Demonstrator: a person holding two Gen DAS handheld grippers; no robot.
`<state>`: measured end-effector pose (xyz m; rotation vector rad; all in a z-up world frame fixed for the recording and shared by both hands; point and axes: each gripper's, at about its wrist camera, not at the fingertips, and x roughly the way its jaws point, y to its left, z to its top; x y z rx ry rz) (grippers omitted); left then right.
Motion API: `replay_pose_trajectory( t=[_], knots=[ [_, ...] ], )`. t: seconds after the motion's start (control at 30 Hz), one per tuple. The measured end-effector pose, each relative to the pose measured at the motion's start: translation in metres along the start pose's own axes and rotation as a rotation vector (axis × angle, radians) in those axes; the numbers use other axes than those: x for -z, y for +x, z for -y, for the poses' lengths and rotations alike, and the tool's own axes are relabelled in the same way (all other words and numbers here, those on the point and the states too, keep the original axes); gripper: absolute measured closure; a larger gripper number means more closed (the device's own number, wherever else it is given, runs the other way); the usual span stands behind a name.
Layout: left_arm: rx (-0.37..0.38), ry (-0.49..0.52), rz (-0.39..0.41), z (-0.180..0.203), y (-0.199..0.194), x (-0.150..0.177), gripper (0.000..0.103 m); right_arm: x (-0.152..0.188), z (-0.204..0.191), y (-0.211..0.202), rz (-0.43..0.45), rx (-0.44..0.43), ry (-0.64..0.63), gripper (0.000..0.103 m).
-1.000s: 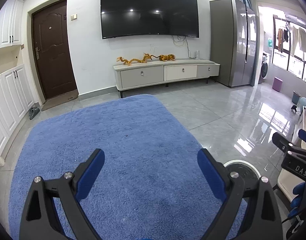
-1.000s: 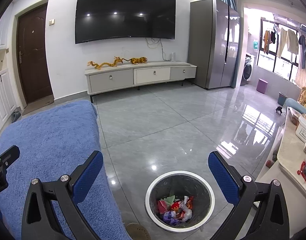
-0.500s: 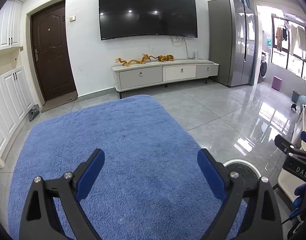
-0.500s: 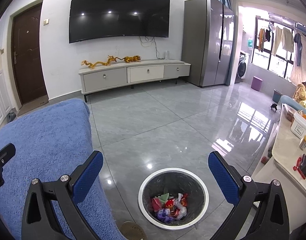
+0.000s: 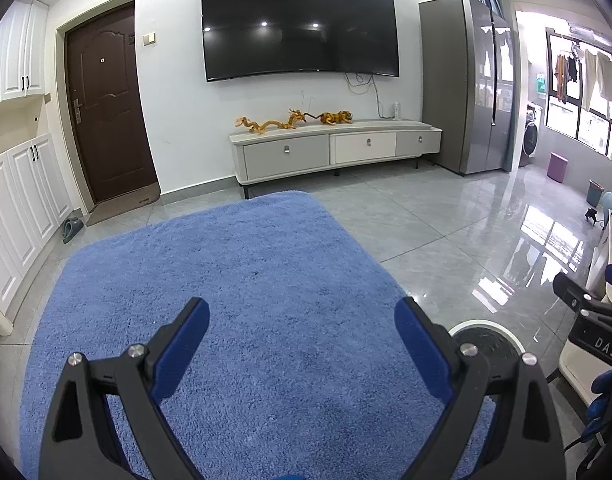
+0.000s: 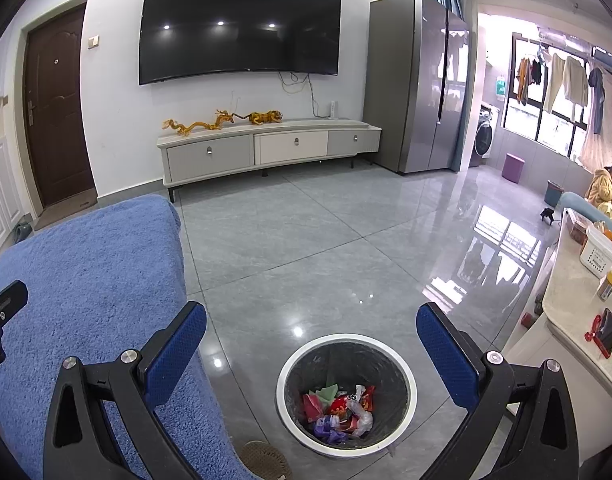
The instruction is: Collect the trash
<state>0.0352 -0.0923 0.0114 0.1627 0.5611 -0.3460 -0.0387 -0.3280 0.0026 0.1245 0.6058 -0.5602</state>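
blue rug (image 5: 241, 320) covers the floor left of the bin (image 6: 346, 394), its right edge just beside the bin's white rim. grey tiles (image 6: 326, 248) stretch from the bin to the tv stand (image 6: 265, 148) far behind it. the bin stands upright on the tiles and holds the trash (image 6: 340, 410), a heap of coloured wrappers at its bottom. the right gripper (image 6: 312, 342) hangs above the bin, jaws wide and empty. the left gripper (image 5: 301, 332) hangs over the rug left of the bin, jaws wide, empty too.
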Motion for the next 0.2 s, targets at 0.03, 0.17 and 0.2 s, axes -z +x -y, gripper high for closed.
replay_pose_trajectory(
  t=[0.03, 0.17, 0.2],
  knots=[
    [-0.001, 0.001, 0.000, 0.0000, 0.0005, -0.0003, 0.009, -0.0001, -0.0002, -0.0002, 0.000, 0.000, 0.000, 0.000],
    [0.000, -0.001, 0.000, -0.0006, -0.0005, -0.0005, 0.009, 0.0001, -0.0003, -0.0002, 0.001, 0.001, 0.000, 0.000],
    [0.000, -0.001, 0.000, -0.0006, -0.0004, -0.0006, 0.009, 0.0001, 0.0003, 0.0000, 0.002, 0.001, 0.000, 0.000]
  ],
)
